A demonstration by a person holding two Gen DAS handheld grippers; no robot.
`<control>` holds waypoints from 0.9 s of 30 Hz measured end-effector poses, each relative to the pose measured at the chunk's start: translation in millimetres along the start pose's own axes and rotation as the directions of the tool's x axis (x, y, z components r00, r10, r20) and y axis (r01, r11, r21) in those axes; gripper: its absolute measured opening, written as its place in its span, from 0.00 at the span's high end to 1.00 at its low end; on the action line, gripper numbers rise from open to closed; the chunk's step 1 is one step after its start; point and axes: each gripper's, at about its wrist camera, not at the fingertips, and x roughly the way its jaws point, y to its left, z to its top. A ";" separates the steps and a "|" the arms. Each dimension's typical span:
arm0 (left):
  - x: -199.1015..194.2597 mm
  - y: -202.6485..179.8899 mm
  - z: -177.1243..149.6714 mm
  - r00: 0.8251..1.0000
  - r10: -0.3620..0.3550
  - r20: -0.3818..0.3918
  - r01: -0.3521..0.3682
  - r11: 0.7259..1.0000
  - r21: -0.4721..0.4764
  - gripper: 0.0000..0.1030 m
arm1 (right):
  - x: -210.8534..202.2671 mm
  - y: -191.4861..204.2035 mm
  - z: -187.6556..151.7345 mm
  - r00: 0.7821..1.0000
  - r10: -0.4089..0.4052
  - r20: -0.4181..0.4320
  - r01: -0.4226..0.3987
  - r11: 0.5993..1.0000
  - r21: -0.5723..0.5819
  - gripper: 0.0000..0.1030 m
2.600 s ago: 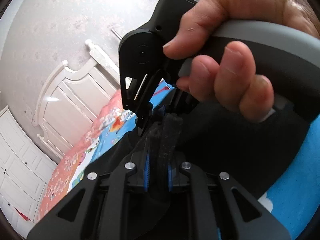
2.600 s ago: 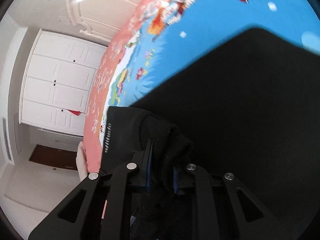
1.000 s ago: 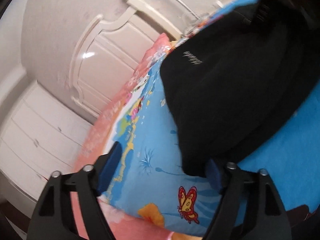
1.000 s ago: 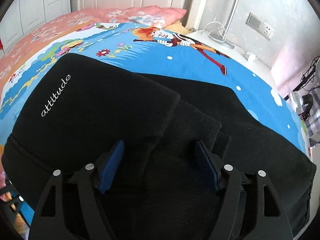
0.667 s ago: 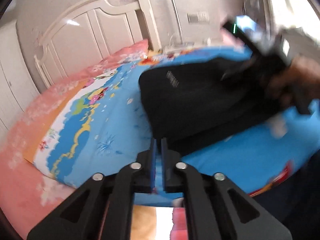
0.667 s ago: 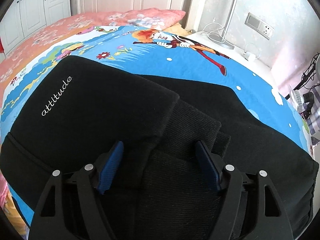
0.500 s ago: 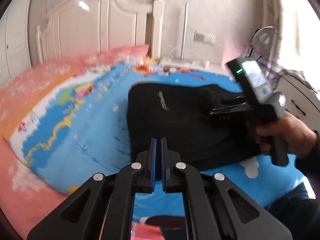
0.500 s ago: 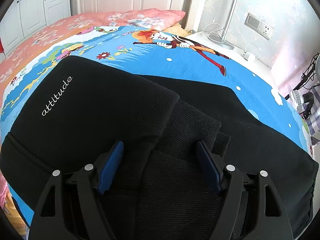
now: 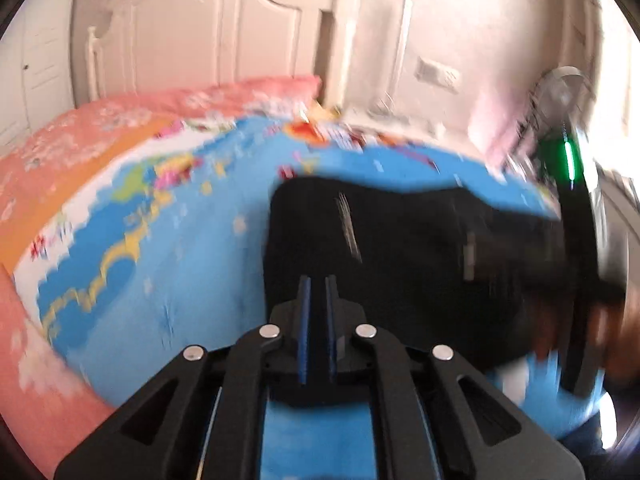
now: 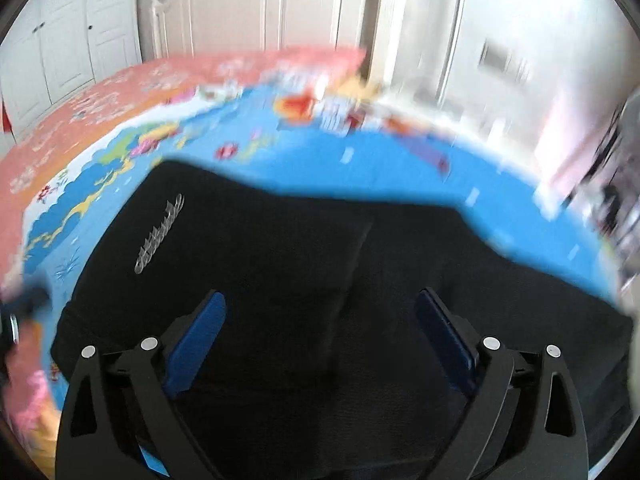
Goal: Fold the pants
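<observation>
Currently pants [image 10: 304, 280] lie folded on the bed [image 9: 192, 264], left gripper [image 9: 316, 300] closed on nothing, right gripper [image 10: 320, 320] wide apart above them; risk: a low pass snags the top layer and undoes the fold

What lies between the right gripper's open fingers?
Only the folded black pants, seen in the right wrist view; the right gripper is open over them, gripping nothing.

A bed [image 10: 280, 160] in a blue cartoon-print sheet [image 9: 192, 248] bears folded black pants [image 10: 320, 264].
</observation>
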 end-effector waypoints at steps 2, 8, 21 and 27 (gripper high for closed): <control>13.6 2.8 25.5 1.000 0.003 0.028 -0.002 1.000 -0.017 0.93 | 8.5 2.4 -6.4 1.000 -0.015 -0.015 0.015 1.000 0.008 0.07; 92.3 4.3 71.2 0.991 -0.008 -0.131 -0.001 0.998 -0.068 0.93 | 11.8 2.3 -9.1 0.999 -0.027 -0.024 0.027 1.000 -0.001 0.05; 57.7 18.0 27.6 0.993 0.033 -0.109 -0.051 0.984 -0.171 0.83 | 12.8 5.6 -11.9 0.998 -0.055 -0.007 0.055 0.998 -0.009 0.05; 61.0 31.8 -20.4 0.988 0.037 -0.151 -0.069 0.975 -0.212 0.49 | 13.3 7.2 -11.7 0.998 -0.062 -0.003 0.062 0.998 -0.012 0.05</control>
